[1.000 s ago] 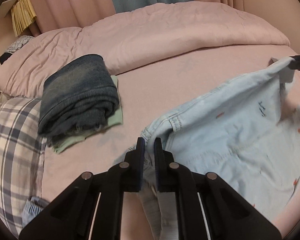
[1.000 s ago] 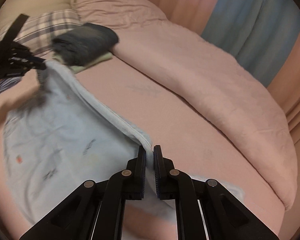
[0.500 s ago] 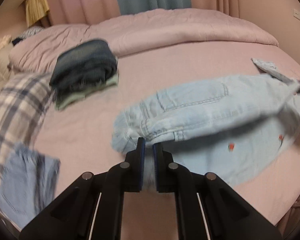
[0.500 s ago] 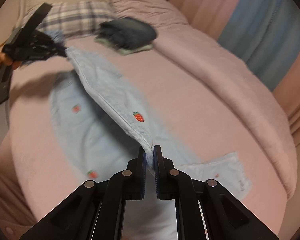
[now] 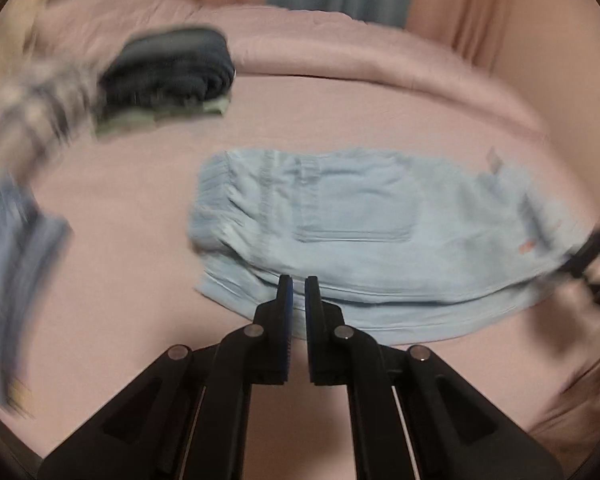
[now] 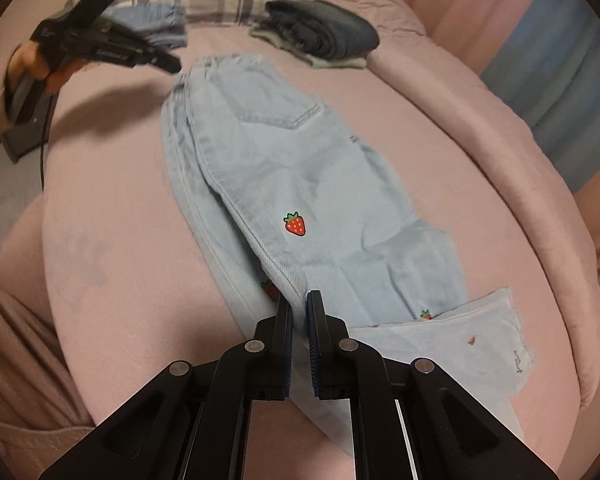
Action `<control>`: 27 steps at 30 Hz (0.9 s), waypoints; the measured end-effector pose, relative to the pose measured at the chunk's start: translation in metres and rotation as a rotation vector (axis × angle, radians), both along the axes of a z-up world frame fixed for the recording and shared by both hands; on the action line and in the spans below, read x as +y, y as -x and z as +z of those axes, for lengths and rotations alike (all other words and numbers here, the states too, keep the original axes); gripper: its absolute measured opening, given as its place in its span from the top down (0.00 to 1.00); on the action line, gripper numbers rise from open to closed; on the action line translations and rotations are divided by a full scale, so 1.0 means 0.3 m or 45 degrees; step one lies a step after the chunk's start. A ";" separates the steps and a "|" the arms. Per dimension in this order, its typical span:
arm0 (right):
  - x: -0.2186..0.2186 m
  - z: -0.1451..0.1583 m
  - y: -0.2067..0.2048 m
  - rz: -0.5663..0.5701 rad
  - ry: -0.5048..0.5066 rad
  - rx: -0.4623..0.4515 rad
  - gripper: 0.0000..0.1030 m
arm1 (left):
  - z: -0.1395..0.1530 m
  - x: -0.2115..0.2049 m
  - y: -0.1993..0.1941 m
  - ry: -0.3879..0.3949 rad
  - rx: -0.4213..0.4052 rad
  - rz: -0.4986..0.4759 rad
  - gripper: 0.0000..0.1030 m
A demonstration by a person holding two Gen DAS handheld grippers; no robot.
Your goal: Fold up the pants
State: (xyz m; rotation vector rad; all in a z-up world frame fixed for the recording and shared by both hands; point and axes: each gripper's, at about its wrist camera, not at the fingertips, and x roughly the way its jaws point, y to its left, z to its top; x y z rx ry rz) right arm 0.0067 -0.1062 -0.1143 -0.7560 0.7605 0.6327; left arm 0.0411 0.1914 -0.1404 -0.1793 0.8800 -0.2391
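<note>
Laying pants flat on bed | right tongs clenched on leg seam | left tongs nearly closed, grip unclear | align both edges first.

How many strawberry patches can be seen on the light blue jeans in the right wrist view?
3 clear ones: a large strawberry mid-leg, one half tucked under the fold by the right hand-held gripper, one near the hem. A fainter red mark may be another; folded layers could hide more.
</note>
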 end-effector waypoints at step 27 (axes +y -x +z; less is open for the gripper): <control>-0.051 0.175 -0.043 -0.112 -0.452 0.049 0.92 | -0.162 0.117 -0.093 0.979 0.253 0.568 0.81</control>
